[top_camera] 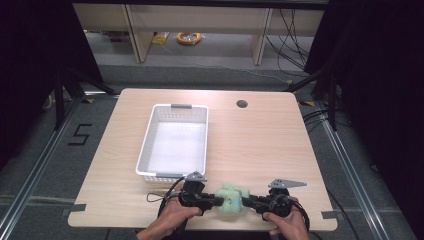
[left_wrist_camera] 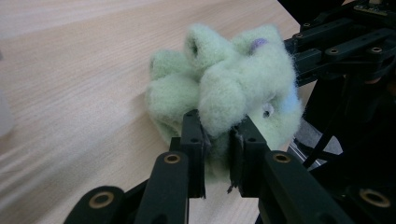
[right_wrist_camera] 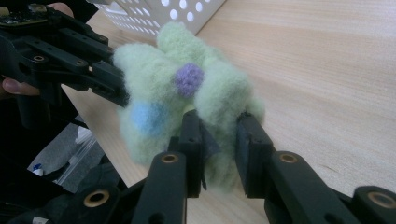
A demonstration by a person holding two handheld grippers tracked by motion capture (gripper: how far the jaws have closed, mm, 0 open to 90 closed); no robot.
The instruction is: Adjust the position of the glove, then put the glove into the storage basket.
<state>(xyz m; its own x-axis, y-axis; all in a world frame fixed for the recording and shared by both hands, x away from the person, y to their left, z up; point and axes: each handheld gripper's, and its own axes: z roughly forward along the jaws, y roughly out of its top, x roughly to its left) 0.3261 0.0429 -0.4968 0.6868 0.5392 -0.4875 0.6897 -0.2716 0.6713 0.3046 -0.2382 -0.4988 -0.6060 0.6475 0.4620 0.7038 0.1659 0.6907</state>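
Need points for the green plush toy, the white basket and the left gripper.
green plush toy (top_camera: 231, 198), high view, on its fuzzy middle between the two grippers.
white basket (top_camera: 146, 137), high view, on its left wall.
left gripper (left_wrist_camera: 217, 140), left gripper view, midway between its fingertips, which pinch the toy's fleece.

A lab recording bay: black curtains (top_camera: 30, 60) flank a bare wooden table (top_camera: 260, 145), floor rails (top_camera: 40, 165) and taped markings (top_camera: 80, 134) run alongside, loose cables (top_camera: 292, 30) trail behind.
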